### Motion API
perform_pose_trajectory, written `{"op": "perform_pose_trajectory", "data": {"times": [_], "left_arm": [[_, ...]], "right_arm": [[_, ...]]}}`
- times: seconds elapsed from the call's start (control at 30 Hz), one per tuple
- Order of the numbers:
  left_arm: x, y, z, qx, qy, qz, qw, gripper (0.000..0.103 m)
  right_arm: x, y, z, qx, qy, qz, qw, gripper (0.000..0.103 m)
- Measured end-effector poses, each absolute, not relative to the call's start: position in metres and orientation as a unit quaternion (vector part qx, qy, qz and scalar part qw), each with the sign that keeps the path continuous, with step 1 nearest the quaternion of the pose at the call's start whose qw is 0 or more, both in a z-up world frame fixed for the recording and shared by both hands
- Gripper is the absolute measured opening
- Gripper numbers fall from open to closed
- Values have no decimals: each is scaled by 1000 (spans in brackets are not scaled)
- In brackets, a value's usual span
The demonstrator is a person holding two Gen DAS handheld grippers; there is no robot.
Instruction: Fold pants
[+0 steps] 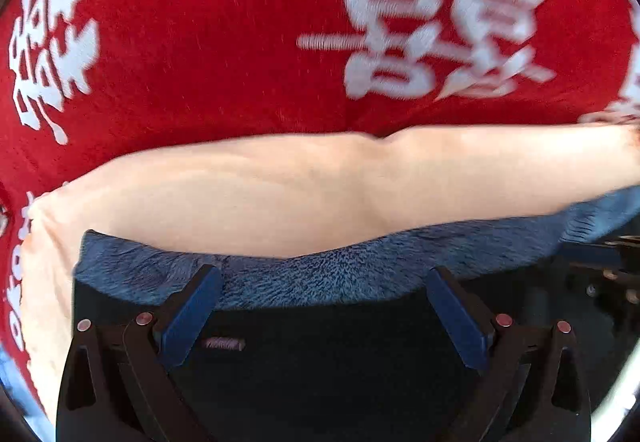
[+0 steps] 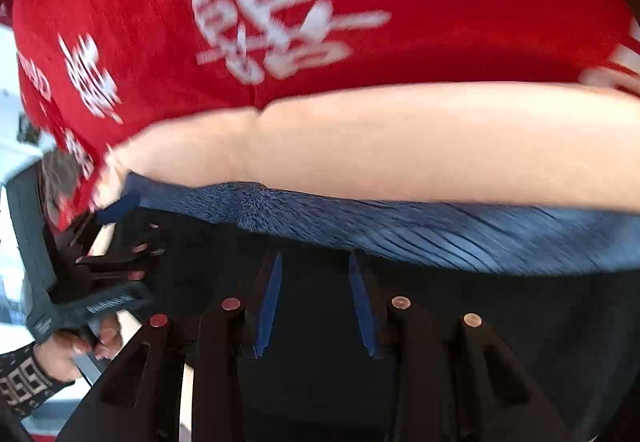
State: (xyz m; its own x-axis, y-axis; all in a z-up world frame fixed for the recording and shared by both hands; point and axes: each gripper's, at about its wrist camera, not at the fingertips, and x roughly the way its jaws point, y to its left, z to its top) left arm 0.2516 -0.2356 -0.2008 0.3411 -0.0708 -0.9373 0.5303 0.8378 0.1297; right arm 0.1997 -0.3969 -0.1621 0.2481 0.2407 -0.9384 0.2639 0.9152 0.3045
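Lots of blur here, so we can't make out much detail. From the left wrist view, our left claw (image 1: 322, 306) sits wide, with the dark pants (image 1: 320, 354) spread under and between its blue fingers (image 1: 188, 316); whether they touch the cloth we can't tell. The pants' fuzzy blue lining (image 1: 320, 278) shows as a folded-over edge just beyond the fingertips. There's a tiny label (image 1: 223, 343) on the dark fabric near the left finger, but it's too small to read. Past the lining lies a pale peach cloth (image 1: 260, 194), and behind that a red blanket (image 1: 200, 42) with big white Chinese characters, the double-happiness kind, cut off at the edges.

From the right wrist view, the left claw (image 2: 116, 214) shows up at the far left, held by a hand (image 2: 76, 350) that's partly hidden behind the handle. Printing on the handle is unreadable. Our right claw (image 2: 316, 306) is at a narrow gap, not fully closed, with the dark pants (image 2: 500, 342) lying between and under the fingers (image 2: 268, 306), the lining edge just ahead. White lettering on the red blanket (image 2: 440, 2) is too smeared to read.
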Motion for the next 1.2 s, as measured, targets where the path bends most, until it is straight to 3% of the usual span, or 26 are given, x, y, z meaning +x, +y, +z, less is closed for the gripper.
{"op": "perform_pose_trajectory", "data": {"times": [0.03, 0.1, 0.17, 0.27, 0.4, 0.57, 0.77, 0.83, 0.9, 0.97, 1.13, 1.2], "left_arm": [[256, -234, -212, 230, 542, -166, 791, 103], [268, -219, -222, 233, 538, -142, 798, 103], [275, -206, -216, 230, 542, -135, 797, 103], [262, -195, -187, 232, 542, -140, 795, 103], [220, -203, -173, 199, 566, -187, 778, 103], [147, -214, -200, 221, 600, -199, 743, 103], [137, -208, -192, 201, 597, -179, 756, 103], [137, -210, -192, 212, 596, -181, 753, 103], [132, -213, -189, 237, 582, -190, 754, 103], [116, -219, -186, 256, 566, -198, 758, 103], [105, -226, -185, 272, 546, -197, 768, 103], [108, -221, -184, 268, 555, -193, 763, 103]], "right_arm": [[207, -398, -163, 180, 606, -13, 774, 21], [207, -411, -161, 121, 607, -60, 783, 14], [194, -441, -156, 153, 605, -96, 775, 16], [141, -483, -138, 331, 561, -58, 756, 22], [49, -483, -124, 426, 541, -47, 724, 37], [-26, -491, -147, 514, 523, -117, 670, 37], [-41, -523, -166, 579, 472, -144, 649, 37], [-36, -525, -163, 566, 479, -148, 654, 18], [-37, -525, -145, 527, 485, -148, 682, 10], [-38, -526, -136, 469, 506, -163, 705, 10], [-46, -535, -148, 446, 530, -161, 703, 9], [-49, -535, -138, 430, 539, -167, 705, 19]]}}
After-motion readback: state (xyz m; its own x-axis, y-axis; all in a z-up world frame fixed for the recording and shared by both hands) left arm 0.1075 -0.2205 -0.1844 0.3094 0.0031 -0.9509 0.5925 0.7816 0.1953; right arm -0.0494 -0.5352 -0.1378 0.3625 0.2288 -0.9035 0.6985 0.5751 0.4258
